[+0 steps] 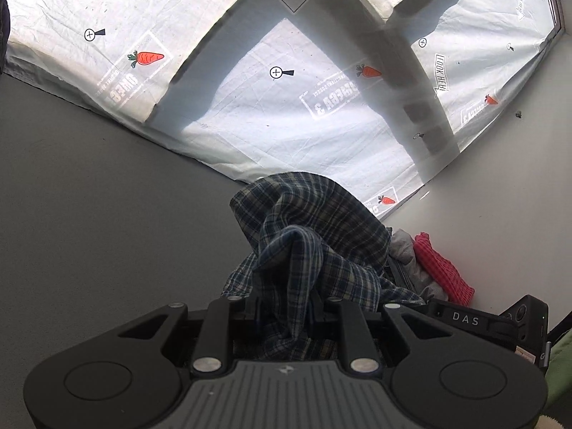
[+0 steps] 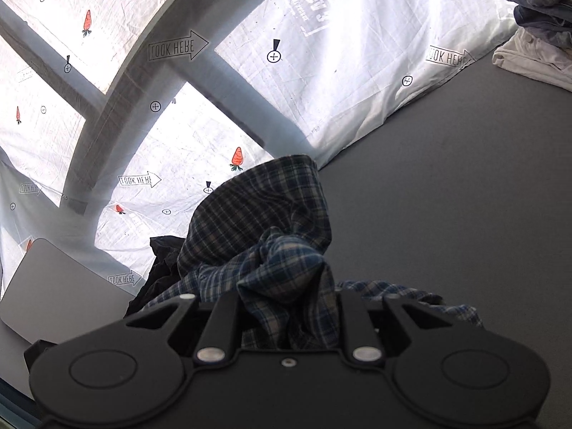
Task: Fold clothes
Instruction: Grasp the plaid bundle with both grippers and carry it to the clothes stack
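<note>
A blue and beige plaid shirt (image 1: 307, 236) is bunched up and lifted off the grey table (image 1: 89, 196). My left gripper (image 1: 286, 307) is shut on a fold of it, and cloth drapes over and hides the fingertips. In the right wrist view the same plaid shirt (image 2: 264, 221) rises in a hump before my right gripper (image 2: 289, 307), which is shut on another fold. Its fingertips are buried in the fabric too. The other gripper's black body (image 1: 475, 321) shows at the lower right of the left wrist view.
A white printed sheet (image 1: 304, 114) with carrots and arrows hangs behind the table. A red knit garment (image 1: 443, 268) and grey clothes (image 1: 407, 250) lie at the right. Dark cloth (image 2: 161, 268) and a grey board (image 2: 60, 286) sit at left, and stacked clothes (image 2: 536, 35) at far right.
</note>
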`<state>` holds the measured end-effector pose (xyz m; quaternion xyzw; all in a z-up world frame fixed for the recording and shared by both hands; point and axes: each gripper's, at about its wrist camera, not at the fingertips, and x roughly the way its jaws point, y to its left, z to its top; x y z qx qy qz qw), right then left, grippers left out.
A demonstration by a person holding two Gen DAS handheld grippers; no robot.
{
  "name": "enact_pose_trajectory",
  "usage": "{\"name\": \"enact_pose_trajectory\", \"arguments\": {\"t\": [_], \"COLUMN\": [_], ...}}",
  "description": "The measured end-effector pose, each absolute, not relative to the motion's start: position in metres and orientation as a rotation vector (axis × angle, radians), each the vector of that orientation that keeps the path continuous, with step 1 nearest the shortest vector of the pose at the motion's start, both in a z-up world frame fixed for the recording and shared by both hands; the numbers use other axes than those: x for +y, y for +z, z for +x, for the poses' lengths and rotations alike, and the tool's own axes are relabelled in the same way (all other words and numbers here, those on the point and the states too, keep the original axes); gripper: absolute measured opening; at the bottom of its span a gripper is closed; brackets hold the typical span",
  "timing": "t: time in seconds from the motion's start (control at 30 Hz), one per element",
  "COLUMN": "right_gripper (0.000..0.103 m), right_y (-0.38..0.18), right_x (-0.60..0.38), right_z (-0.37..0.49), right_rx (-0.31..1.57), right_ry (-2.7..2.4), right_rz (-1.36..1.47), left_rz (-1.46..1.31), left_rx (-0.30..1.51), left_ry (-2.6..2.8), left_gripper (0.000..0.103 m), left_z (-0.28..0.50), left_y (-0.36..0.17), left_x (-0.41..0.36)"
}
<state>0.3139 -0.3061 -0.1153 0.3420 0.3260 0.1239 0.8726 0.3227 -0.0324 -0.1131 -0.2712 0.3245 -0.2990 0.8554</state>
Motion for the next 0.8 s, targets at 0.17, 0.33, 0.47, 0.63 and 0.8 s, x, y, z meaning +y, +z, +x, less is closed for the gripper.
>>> {"name": "enact_pose_trajectory", "arguments": {"t": [0.17,0.33,0.47,0.63,0.8], "right_gripper": [0.017,0.017,0.017,0.017,0.017], "right_y": [-0.092,-0.082,-0.075,-0.068,-0.059], "right_x": [-0.312,-0.326,-0.350,-0.396,-0.475], "right_z": [0.272,0.241,0.224,0.216,0.218], "right_rx": [0.658,0.625,0.596,0.523,0.462], "right_ry": [0.162,0.077,0.041,0.034,0.072], "right_rz": [0.696,0.716,0.718,0.720,0.727], "left_rz": [-0.596,-0.605,-0.576,-0.536,-0.517], "left_rx": [0.684,0.704,0.708,0.662,0.620], "left_ry": [-0.739,-0.830,-0.877,-0.911,-0.895], "left_gripper": [0.022,0.022,0.022,0.022,0.022], "left_z": [0.304,0.295,0.294,0.294,0.296], "left_y": [-0.114,-0.115,-0.109,-0.093,-0.076], "left_x": [-0.045,-0.067,-0.098,-0.156,-0.231]}}
